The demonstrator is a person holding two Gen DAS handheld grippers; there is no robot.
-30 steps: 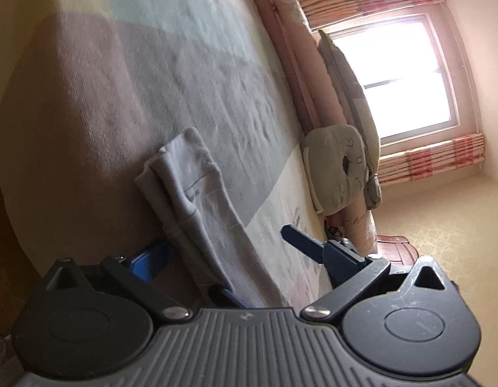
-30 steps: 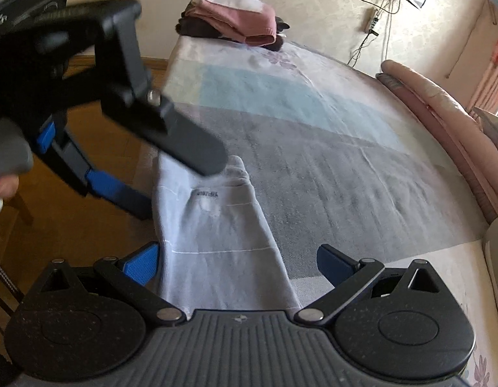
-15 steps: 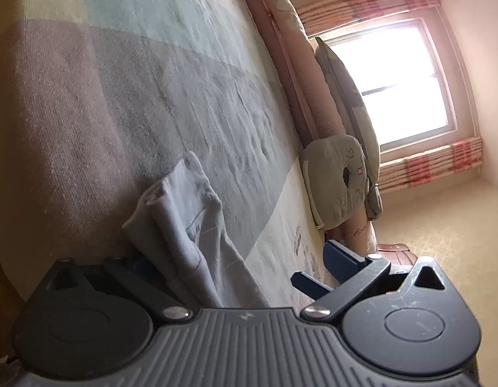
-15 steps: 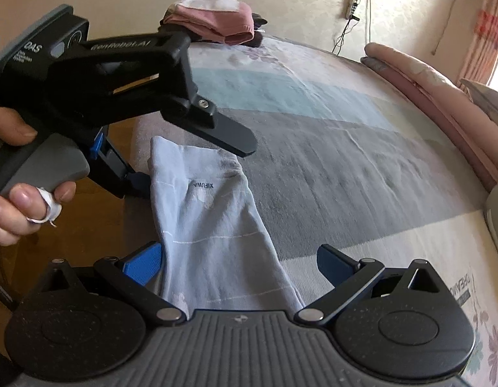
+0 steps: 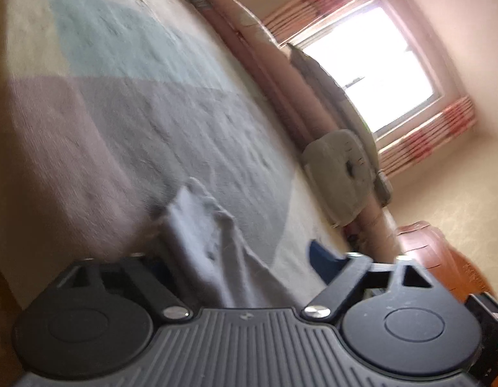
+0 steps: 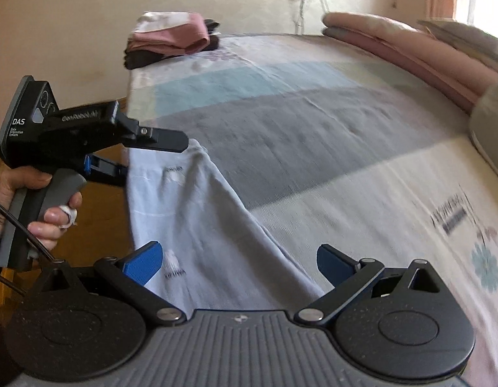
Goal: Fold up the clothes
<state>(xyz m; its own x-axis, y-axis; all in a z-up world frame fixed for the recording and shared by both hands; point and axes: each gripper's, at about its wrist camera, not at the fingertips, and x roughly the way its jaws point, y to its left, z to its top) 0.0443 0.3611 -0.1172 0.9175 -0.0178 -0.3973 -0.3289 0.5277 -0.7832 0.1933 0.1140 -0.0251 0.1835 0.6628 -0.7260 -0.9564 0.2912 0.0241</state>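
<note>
A pale grey-blue garment (image 6: 197, 222) lies along the near edge of the bed, one end toward each gripper. My right gripper (image 6: 239, 262) is open, its blue pads either side of the cloth's near end, not closed on it. My left gripper (image 6: 120, 158) reaches in from the left at the garment's far end; in the right wrist view its jaws stand apart over the cloth edge. In the left wrist view the garment (image 5: 210, 238) runs between the left gripper's (image 5: 239, 258) fingers, one blue pad (image 5: 323, 251) showing at the right, the other hidden by cloth.
The bed cover (image 6: 297, 129) has teal, grey and cream blocks. A stack of folded pink and dark clothes (image 6: 171, 38) sits at the far corner. Rolled pink bedding (image 6: 410, 51) and a grey cushion (image 5: 339, 174) line the far side. Wooden floor (image 6: 97, 222) lies beside the bed.
Both grippers have swung lower and nearer the bed edge. The left gripper has moved in over the garment's far end, and the cloth now bunches up between its fingers.
</note>
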